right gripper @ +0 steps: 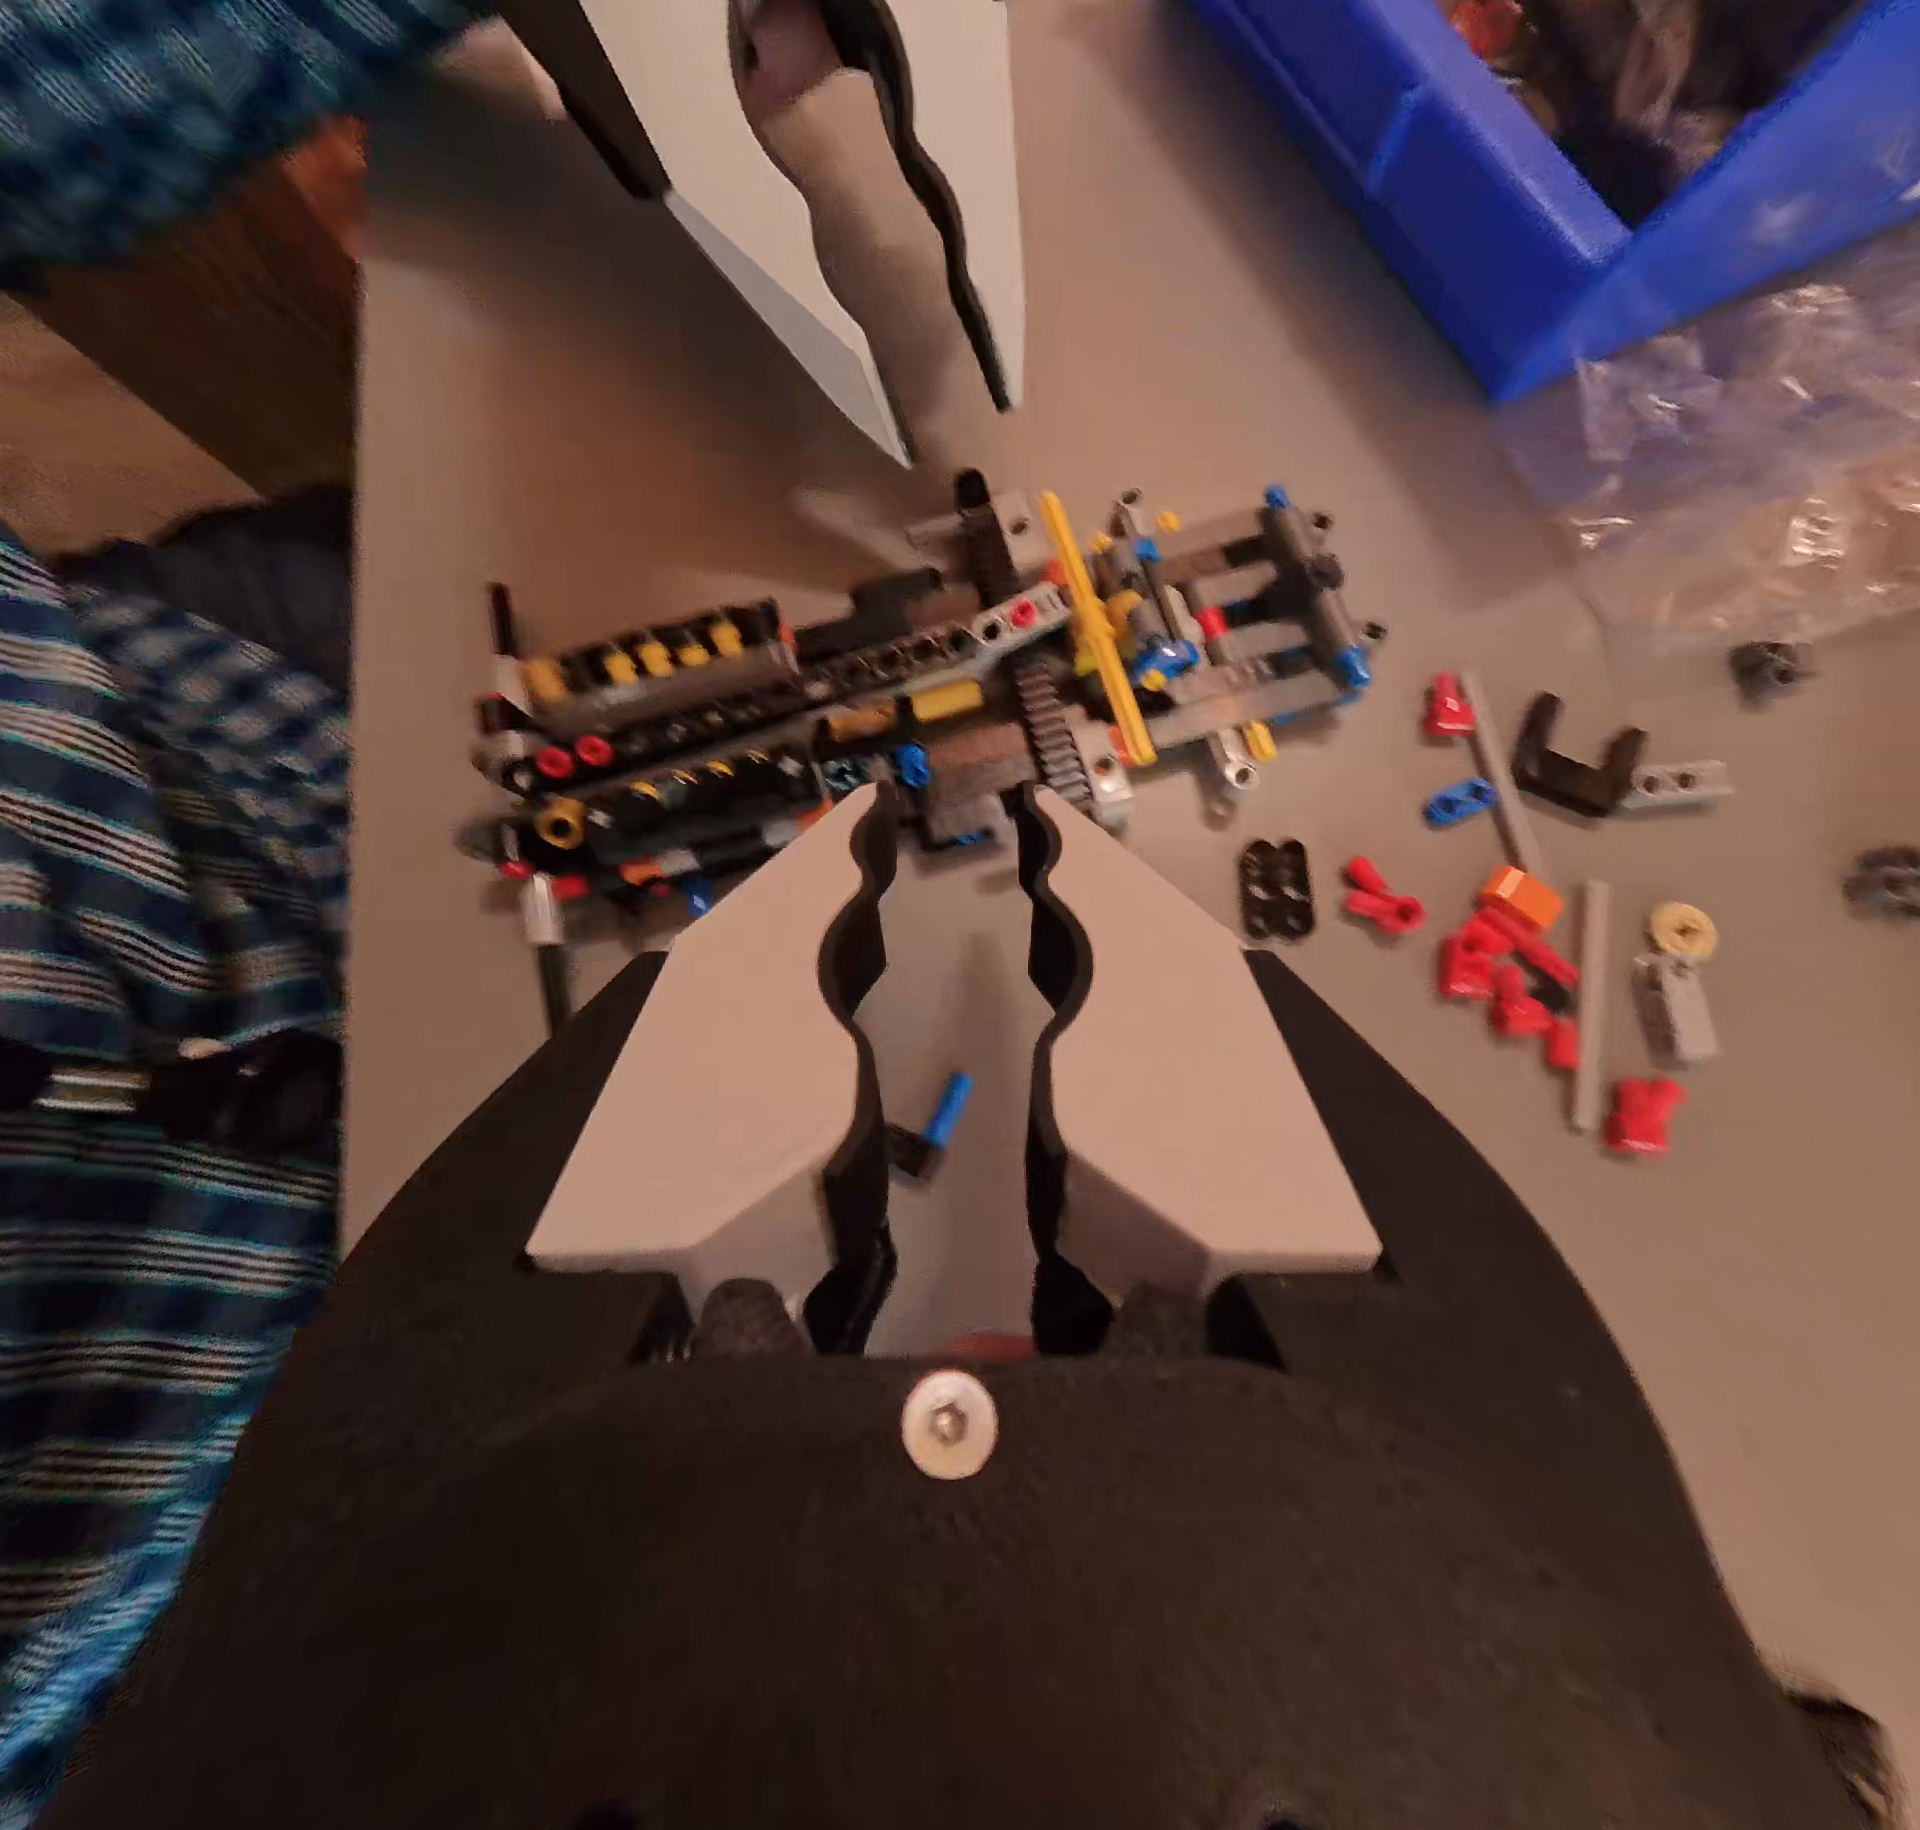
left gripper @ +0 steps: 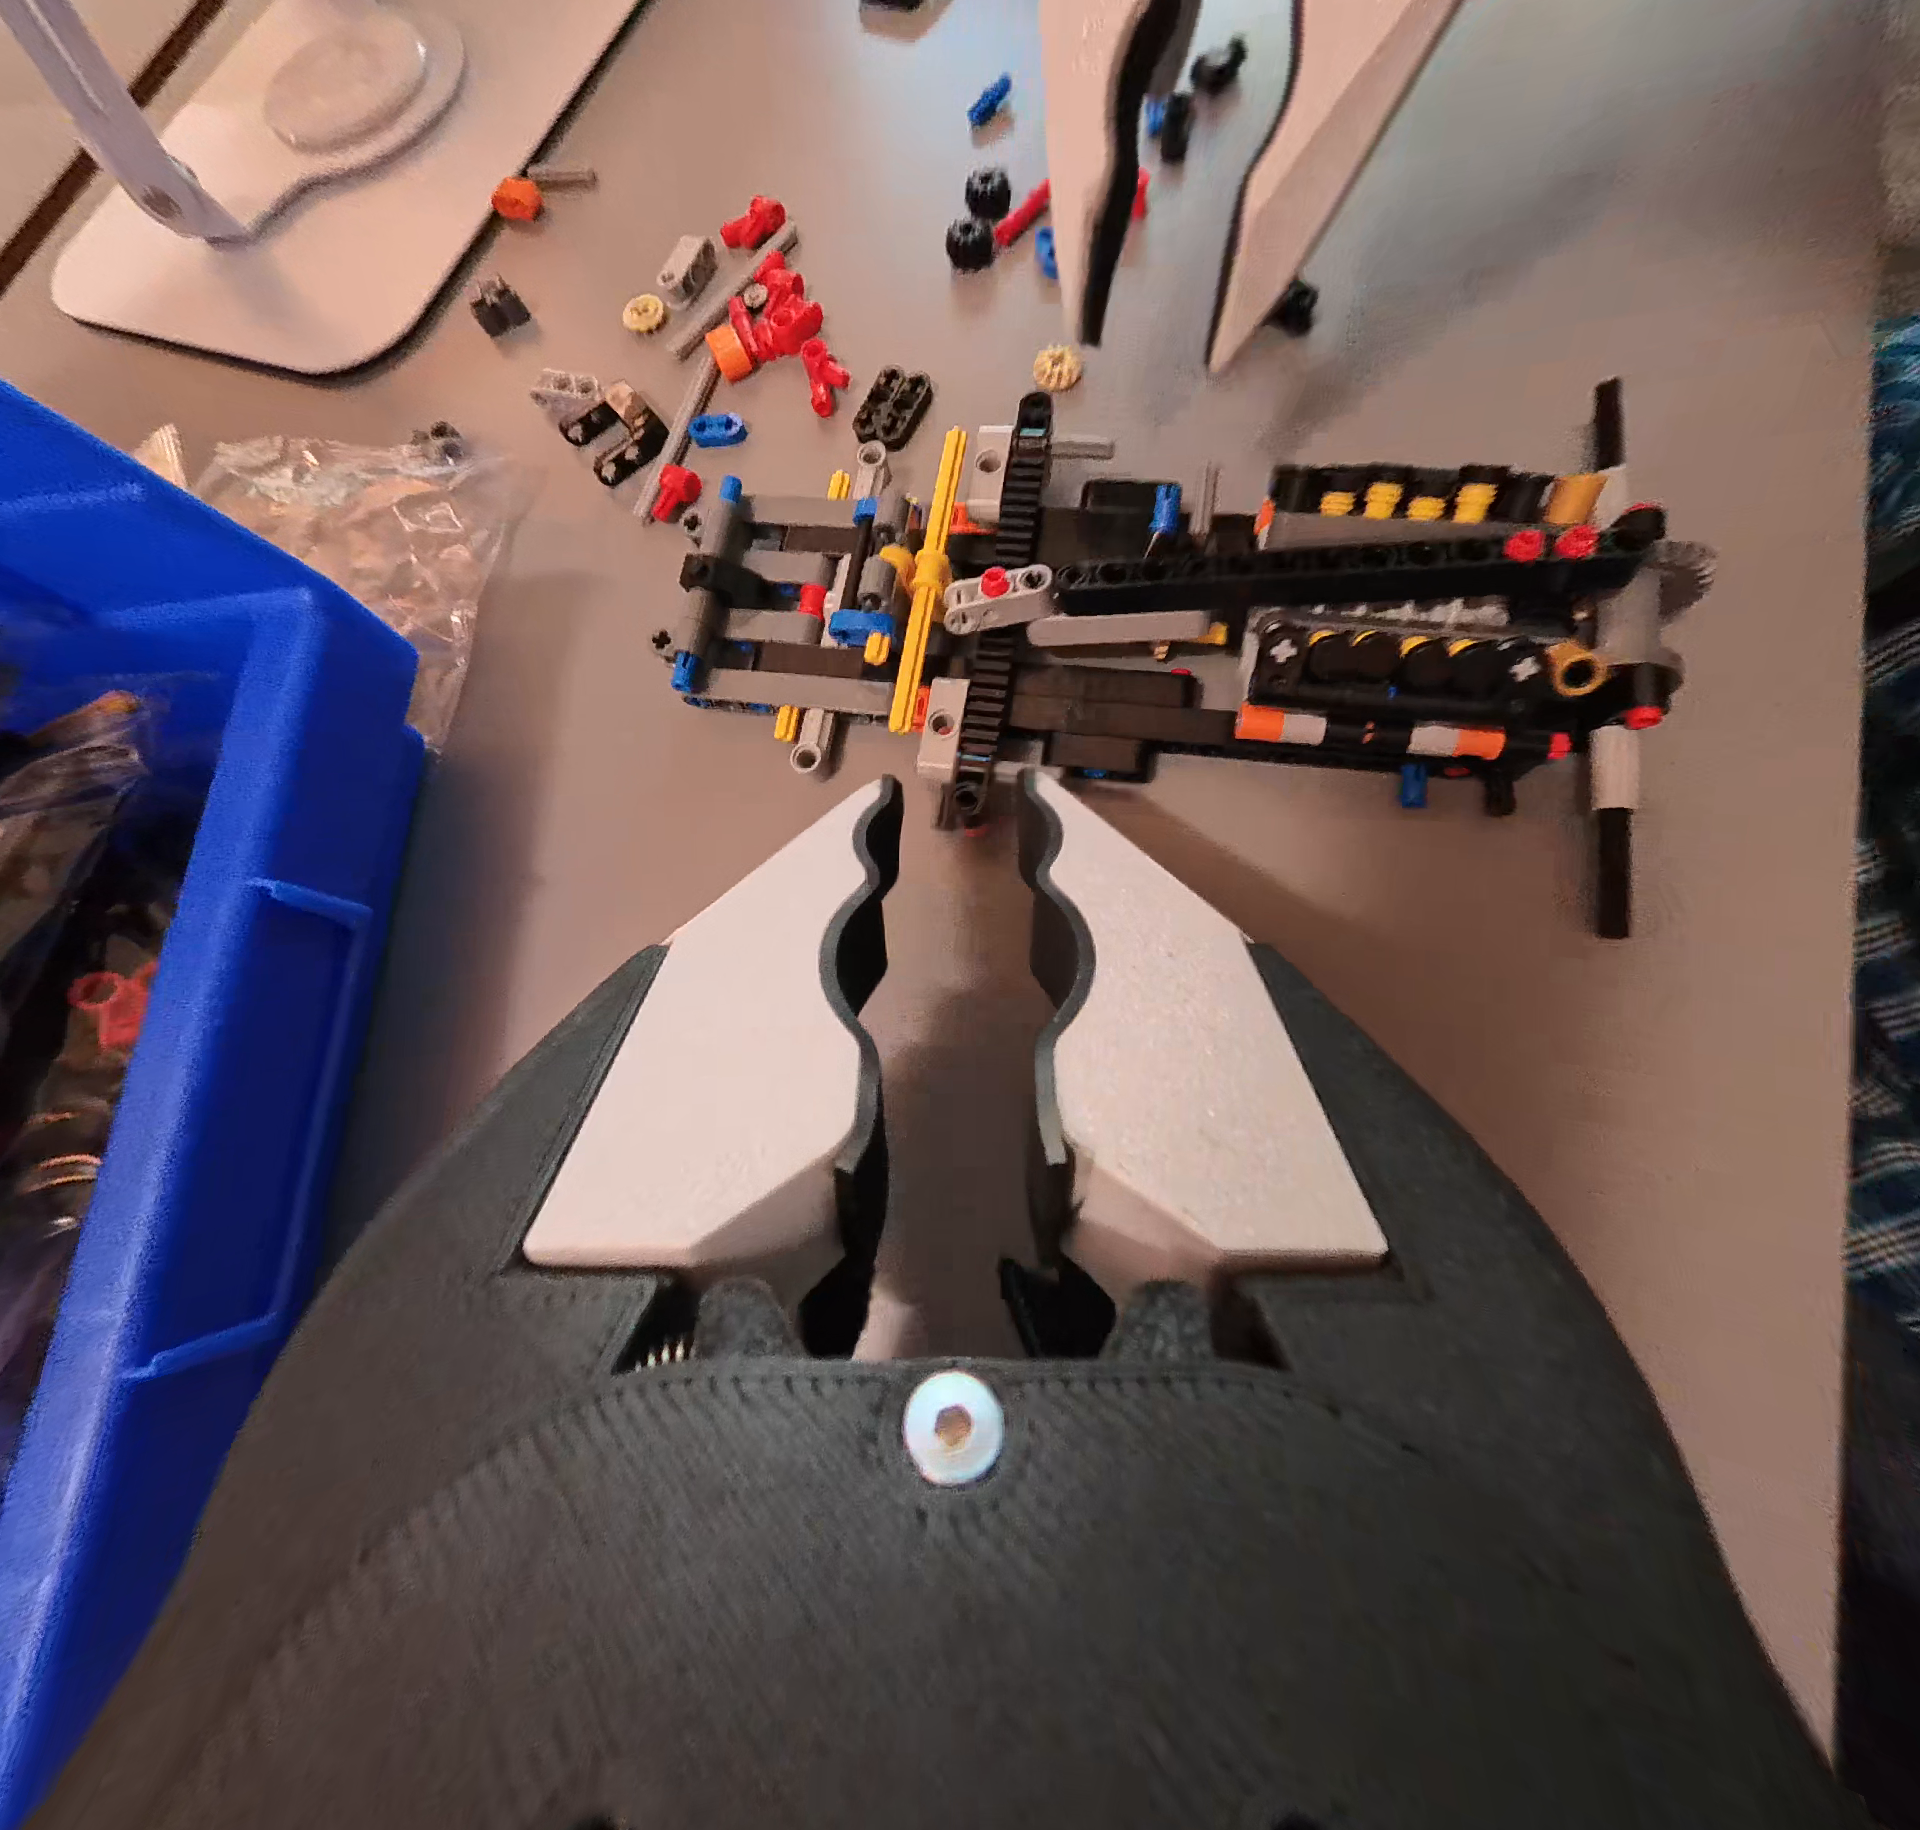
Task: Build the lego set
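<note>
A long Technic Lego model [left gripper: 1143, 617] lies flat on the grey table, built of black and grey beams with a yellow axle and a black toothed rack across it. It also shows in the right wrist view [right gripper: 914, 700]. My left gripper [left gripper: 958, 793] is open, its tips on either side of the rack's near end. My right gripper [right gripper: 956, 798] is open, its tips over the model's near edge. Each gripper faces the other across the model. A loose blue pin [right gripper: 945, 1110] lies on the table under the right gripper's fingers.
Loose red, grey, black and orange parts [left gripper: 769, 315] are scattered beside the model, also in the right wrist view [right gripper: 1507, 970]. A blue bin [left gripper: 208, 949] of bagged parts and clear bags [left gripper: 364, 513] lie nearby. A white stand base [left gripper: 312, 170] sits far left. A plaid-clothed person [right gripper: 156, 845] is at the table edge. The tips of one gripper are about 9 cm away from the tips of the other.
</note>
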A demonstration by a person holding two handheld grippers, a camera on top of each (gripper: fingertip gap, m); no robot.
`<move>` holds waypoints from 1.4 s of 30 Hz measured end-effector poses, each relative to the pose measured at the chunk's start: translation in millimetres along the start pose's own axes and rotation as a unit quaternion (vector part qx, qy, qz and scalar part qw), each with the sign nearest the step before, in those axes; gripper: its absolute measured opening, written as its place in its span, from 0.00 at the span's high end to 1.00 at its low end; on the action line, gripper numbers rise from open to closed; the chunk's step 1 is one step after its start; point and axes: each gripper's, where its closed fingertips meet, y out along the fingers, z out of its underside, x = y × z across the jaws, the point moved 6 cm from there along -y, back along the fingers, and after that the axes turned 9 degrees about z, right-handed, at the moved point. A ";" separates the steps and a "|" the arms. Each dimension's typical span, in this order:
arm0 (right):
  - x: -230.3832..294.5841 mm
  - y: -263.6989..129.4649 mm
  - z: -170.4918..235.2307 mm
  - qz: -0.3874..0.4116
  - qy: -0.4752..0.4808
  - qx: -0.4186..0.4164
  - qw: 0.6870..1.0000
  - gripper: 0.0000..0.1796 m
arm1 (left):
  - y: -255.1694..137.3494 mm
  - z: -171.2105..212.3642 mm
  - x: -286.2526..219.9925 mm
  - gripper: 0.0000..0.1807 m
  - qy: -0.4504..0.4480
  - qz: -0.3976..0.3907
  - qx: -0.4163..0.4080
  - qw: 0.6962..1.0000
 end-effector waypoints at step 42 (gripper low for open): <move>18.8 23.5 4.5 -0.065 0.147 -0.014 0.987 0.72 | 42.5 -28.7 -29.3 0.96 -0.048 0.044 -0.014 0.998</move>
